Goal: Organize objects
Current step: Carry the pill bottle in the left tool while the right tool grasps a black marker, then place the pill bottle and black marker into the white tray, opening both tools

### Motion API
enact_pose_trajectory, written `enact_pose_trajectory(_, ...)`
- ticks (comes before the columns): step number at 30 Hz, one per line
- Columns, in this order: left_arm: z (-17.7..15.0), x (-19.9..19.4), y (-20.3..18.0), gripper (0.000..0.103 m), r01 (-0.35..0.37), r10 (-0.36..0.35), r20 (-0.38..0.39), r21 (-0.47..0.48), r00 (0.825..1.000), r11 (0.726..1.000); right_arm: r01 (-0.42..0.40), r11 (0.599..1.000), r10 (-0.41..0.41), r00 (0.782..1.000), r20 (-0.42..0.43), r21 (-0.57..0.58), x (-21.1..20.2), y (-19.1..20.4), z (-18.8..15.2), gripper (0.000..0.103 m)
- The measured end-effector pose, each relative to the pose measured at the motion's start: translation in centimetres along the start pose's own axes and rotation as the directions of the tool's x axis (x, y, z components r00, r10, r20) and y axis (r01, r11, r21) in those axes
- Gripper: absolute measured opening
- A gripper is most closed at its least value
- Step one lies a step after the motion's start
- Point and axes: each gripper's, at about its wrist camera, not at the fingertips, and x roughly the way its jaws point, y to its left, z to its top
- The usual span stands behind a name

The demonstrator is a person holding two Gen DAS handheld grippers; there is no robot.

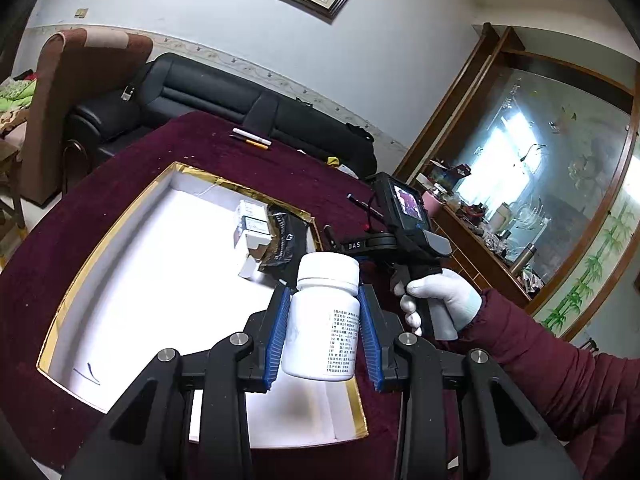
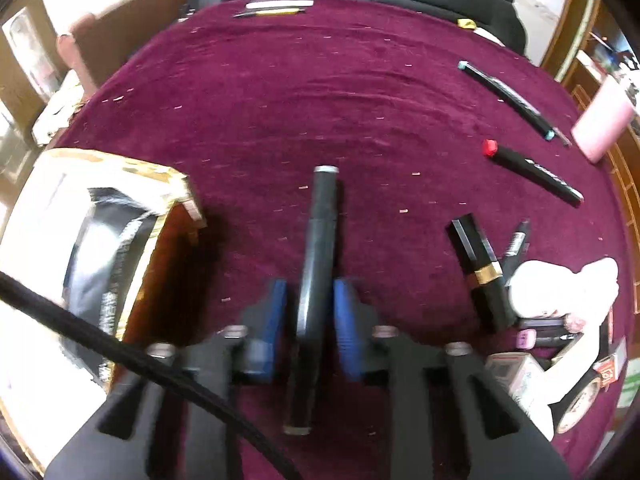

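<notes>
My left gripper [image 1: 324,300] is shut on a white pill bottle [image 1: 324,320] with a printed label, held upright above the near right part of a white, gold-rimmed box [image 1: 72,288]. Small white cartons [image 1: 252,232] and a black packet [image 1: 284,236] lie in the box's far corner. My right gripper [image 2: 310,304] is shut on a long black tube with silver ends [image 2: 316,264], held over the maroon tablecloth [image 2: 320,100] just right of the box [image 2: 176,184]. The right gripper's body [image 1: 400,220] shows in the left wrist view, beyond the bottle.
On the cloth to the right lie a black pen with a teal tip [image 2: 508,96], a red-capped marker [image 2: 532,170], a black-and-gold lipstick [image 2: 480,268], a white cloth [image 2: 560,288] and small packages [image 2: 520,372]. Pens [image 1: 252,138] lie at the far edge. A black sofa [image 1: 208,92] stands behind.
</notes>
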Motion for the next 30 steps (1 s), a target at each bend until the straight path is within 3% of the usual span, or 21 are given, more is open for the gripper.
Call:
enact_pose_trajectory(3,0.1,-0.3,0.2,0.03,-0.02,0.02,0.002,-0.01,1.0,1.0,-0.054,0.998,0.054,0.999,0.001,0.032,-0.2,-0.9,-0.3,0.013)
enact_pose_trajectory(6,0.3,-0.6,0.5,0.03,-0.04,0.04,0.003,-0.032,0.999,0.999,-0.161,0.983,0.16,0.987,0.014,0.09,-0.9,-2.1,-0.5,0.013)
enact_pose_trajectory(11,1.4,-0.6,0.9,0.03,-0.052,0.051,-0.017,-0.055,0.999,0.997,-0.339,0.927,0.33,0.941,0.078,0.16,-4.5,-3.5,-1.3,0.013)
enact_pose_trajectory(15,3.4,0.1,0.7,0.03,-0.094,0.093,-0.039,-0.016,0.995,0.995,-0.489,0.858,0.48,0.872,0.094,0.156,-7.0,-2.3,-1.0,0.013)
enact_pose_trajectory(19,6.9,2.2,0.9,0.03,-0.144,0.147,-0.062,0.058,0.987,0.988,-0.609,0.772,0.613,0.789,0.043,0.18,-6.4,1.5,0.4,0.013)
enact_pose_trajectory(21,8.8,4.1,2.1,0.03,-0.147,0.15,-0.091,0.044,0.984,0.988,-0.645,0.739,0.655,0.756,0.018,0.194,-5.5,3.9,1.4,0.013)
enact_pose_trajectory(25,11.3,9.1,6.1,0.03,-0.197,0.189,-0.196,-0.026,0.962,0.98,-0.644,0.732,0.665,0.747,-0.025,0.223,-3.1,9.1,3.1,0.013)
enact_pose_trajectory(27,11.7,11.1,8.2,0.03,-0.252,0.234,-0.224,-0.053,0.946,0.966,-0.613,0.76,0.633,0.774,-0.031,0.215,-2.1,11.0,4.0,0.013)
enact_pose_trajectory(30,11.3,13.1,11.3,0.03,-0.278,0.237,-0.255,-0.139,0.937,0.95,-0.56,0.802,0.58,0.813,-0.047,0.211,-0.5,13.2,5.2,0.013)
